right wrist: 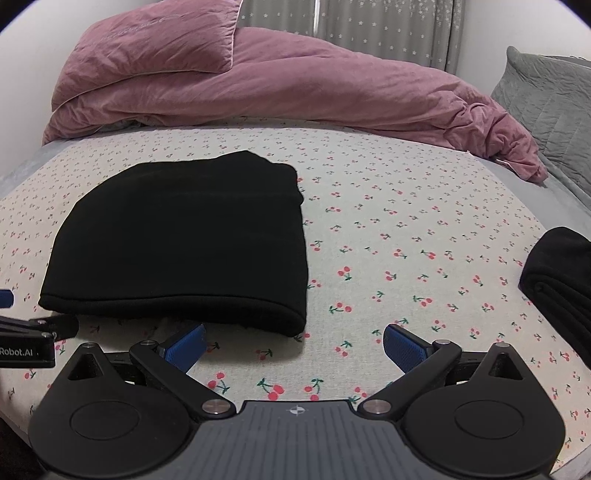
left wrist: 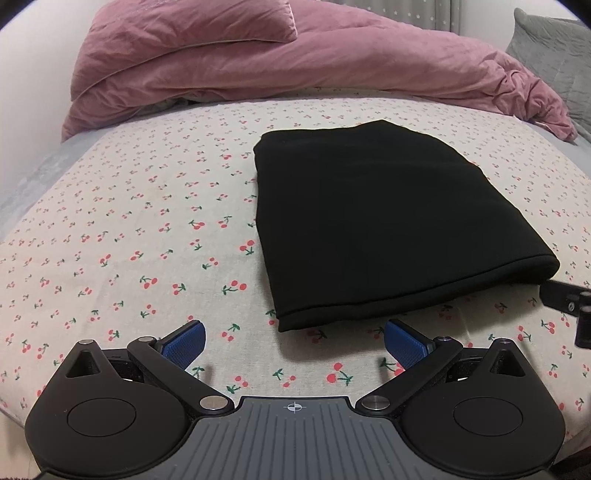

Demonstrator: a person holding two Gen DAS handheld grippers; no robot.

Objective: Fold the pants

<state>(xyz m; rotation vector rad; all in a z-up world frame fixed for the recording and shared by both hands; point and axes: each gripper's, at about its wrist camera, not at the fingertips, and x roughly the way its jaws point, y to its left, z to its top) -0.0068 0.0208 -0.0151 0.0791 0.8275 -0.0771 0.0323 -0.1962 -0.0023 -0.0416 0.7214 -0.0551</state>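
A: What is the place?

B: A bed [right wrist: 406, 206] with a cherry-print sheet. At its far side lies a crumpled pink duvet [right wrist: 295, 85] with a pink pillow [right wrist: 155, 44] on it, a grey curtain [right wrist: 388, 26] behind.

A: And the pants?

B: The black pants [left wrist: 376, 218] lie folded flat in the middle of the bed — a neat rectangle (the rounded fold faces the cameras). More dark folded cloth [right wrist: 561, 280] rests at the right edge.

A: The grippers?

B: The left gripper [left wrist: 294, 341] and the right gripper [right wrist: 294, 343] are both spread wide, holding nothing — just in front of the pants.
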